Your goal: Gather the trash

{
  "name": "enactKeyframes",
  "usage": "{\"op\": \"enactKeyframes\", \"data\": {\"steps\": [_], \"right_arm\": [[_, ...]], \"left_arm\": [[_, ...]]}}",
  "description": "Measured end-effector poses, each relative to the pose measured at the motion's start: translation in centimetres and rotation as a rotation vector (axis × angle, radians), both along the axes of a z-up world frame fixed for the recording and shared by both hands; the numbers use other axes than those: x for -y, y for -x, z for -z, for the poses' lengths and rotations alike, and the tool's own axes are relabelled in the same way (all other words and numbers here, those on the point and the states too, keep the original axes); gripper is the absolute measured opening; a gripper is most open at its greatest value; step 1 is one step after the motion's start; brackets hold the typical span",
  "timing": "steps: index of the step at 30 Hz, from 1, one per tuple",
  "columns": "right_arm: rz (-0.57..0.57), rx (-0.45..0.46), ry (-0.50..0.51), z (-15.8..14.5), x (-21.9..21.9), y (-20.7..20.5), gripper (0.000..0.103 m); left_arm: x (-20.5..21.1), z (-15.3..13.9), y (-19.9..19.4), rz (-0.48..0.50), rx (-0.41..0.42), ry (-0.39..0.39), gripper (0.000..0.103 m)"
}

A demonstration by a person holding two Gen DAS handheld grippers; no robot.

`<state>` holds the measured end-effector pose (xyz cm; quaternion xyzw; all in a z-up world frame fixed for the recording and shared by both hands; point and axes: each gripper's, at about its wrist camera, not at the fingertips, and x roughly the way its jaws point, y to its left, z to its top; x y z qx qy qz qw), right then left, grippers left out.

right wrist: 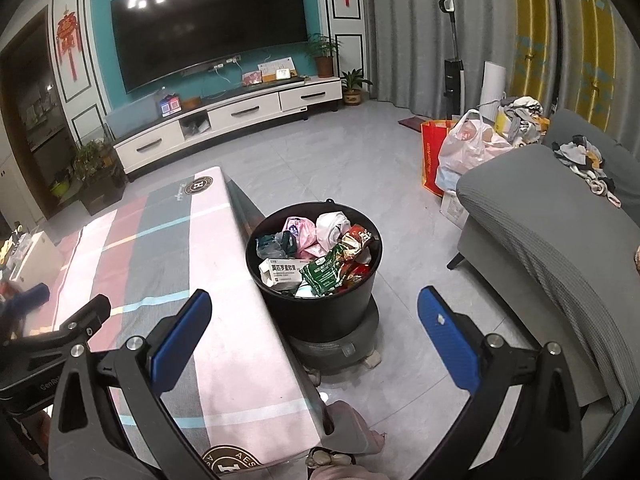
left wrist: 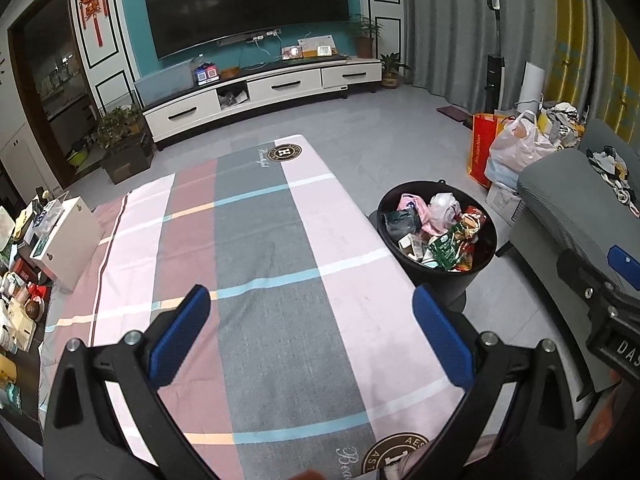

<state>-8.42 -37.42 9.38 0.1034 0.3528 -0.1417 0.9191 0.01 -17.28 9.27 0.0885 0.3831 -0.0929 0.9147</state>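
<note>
The left gripper point(left wrist: 312, 316) is held spread above the plaid-covered tabletop point(left wrist: 256, 248), nothing between its fingers. The right gripper point(right wrist: 316, 320) is likewise spread wide and empty. Wrappers and boxes are heaped in the black trash bucket point(right wrist: 320, 316), set on the floor just beside the tabletop.
</note>
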Motion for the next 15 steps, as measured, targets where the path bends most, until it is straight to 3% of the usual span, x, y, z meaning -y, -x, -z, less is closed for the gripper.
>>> {"op": "enactKeyframes", "data": {"steps": [15], "right_arm": [[0.000,0.000,0.003,0.00,-0.06,-0.06,0.100]], "left_arm": [[0.08,0.12,0.31,0.008,-0.005,0.005,0.100]]}}
